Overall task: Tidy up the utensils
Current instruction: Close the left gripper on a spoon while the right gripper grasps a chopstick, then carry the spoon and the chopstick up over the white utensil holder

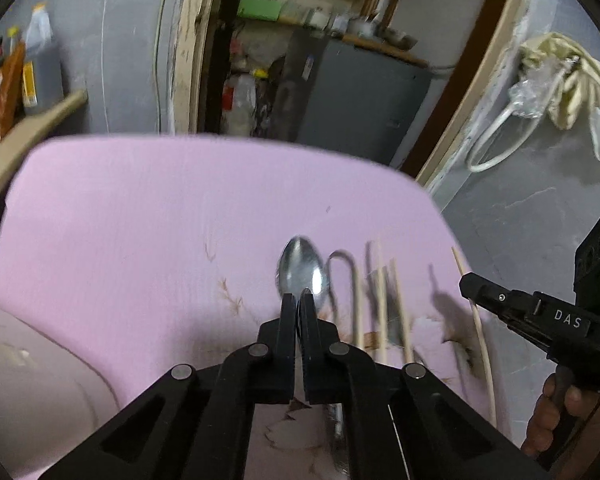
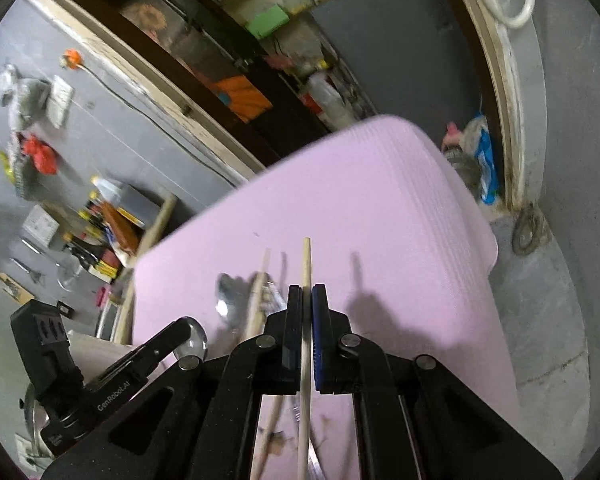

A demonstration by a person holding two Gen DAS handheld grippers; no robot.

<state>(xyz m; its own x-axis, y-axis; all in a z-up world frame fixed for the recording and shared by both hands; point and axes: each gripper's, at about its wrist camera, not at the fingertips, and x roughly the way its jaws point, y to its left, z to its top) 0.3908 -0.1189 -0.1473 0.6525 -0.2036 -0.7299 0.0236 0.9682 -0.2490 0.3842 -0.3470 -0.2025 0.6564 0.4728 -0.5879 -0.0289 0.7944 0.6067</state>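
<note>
Left tool (image 1: 298, 300) closed tight on a steel spoon (image 1: 300, 270), bowl sticking out past the fingertips, handle running back under the jaws toward the camera. Spoon lifted off the pink mat (image 1: 140, 220) or just at it; cannot tell which from the blur. Held over the near right part of the mat.

Right tool (image 2: 307, 296) pinched shut on one wooden chopstick (image 2: 306, 264), stick clamped between the black pad and the blue pad, tip pointing ahead, the rest trailing back beneath the tool. Chopstick raised above the mat near its right edge; in the left wrist view the same stick (image 1: 478, 320) hangs across the right edge, gripped by the right tool (image 1: 470, 284), with the person's right hand (image 1: 560, 416) on the grip at lower right.

Lying on the mat just right of the spoon: two more chopsticks (image 1: 380, 300), roughly parallel, pointing away toward the far edge, with a thin curved metal piece (image 1: 342, 264) between them and the spoon; too blurred to name. Brown marks and torn patches on the mat surface near its front edge. In the right wrist view, another chopstick (image 2: 260, 288) and a shiny blurred utensil (image 2: 228, 296) on the mat left of the held stick, and the left tool (image 2: 194, 334) with the spoon bowl at its tip at lower left.
</note>
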